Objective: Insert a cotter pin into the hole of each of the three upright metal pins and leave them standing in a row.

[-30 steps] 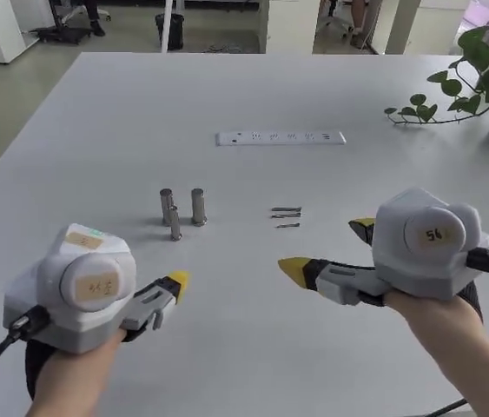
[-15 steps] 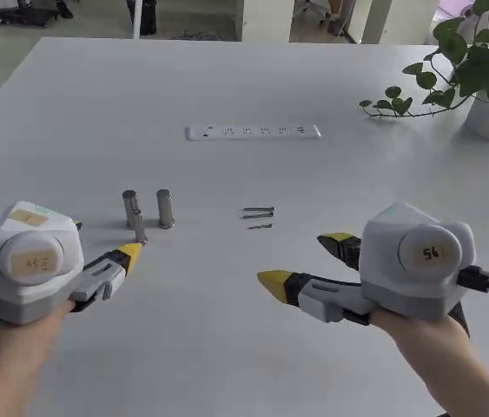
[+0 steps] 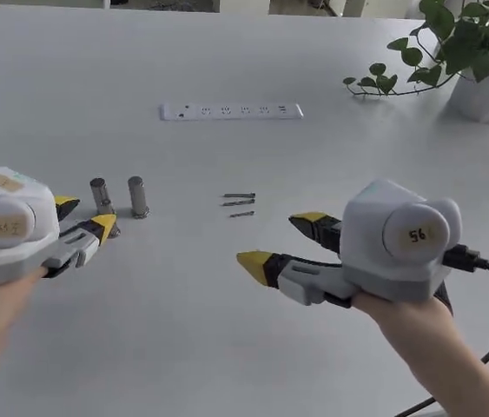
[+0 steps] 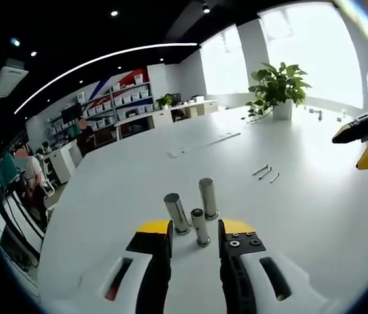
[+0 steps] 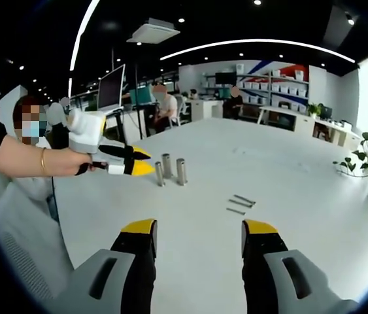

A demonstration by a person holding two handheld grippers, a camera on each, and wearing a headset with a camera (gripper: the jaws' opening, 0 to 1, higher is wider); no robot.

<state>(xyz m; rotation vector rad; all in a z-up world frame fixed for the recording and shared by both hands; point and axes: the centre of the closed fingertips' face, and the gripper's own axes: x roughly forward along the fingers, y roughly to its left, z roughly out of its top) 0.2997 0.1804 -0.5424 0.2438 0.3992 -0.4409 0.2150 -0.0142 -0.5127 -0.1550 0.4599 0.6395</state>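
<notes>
Grey steel: we count three metal pins (image 4: pixel 200 226), long axes upright, clustered toward the counter's (image 3: pixel 183 330) left edge. Three cotter pins (image 3: pixel 239 204) lie flat mid-counter, parallel, axes running left to right. Left gripper (image 3: pixel 86 213): jaws apart, flanking the nearest pin. Right gripper (image 3: pixel 277 241): jaws apart, empty.

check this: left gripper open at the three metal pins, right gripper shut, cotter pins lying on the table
Not quite: the right gripper is open, jaws well apart, as the right gripper view shows. The left gripper is open at the metal pins, and the cotter pins lie on the table.
</notes>
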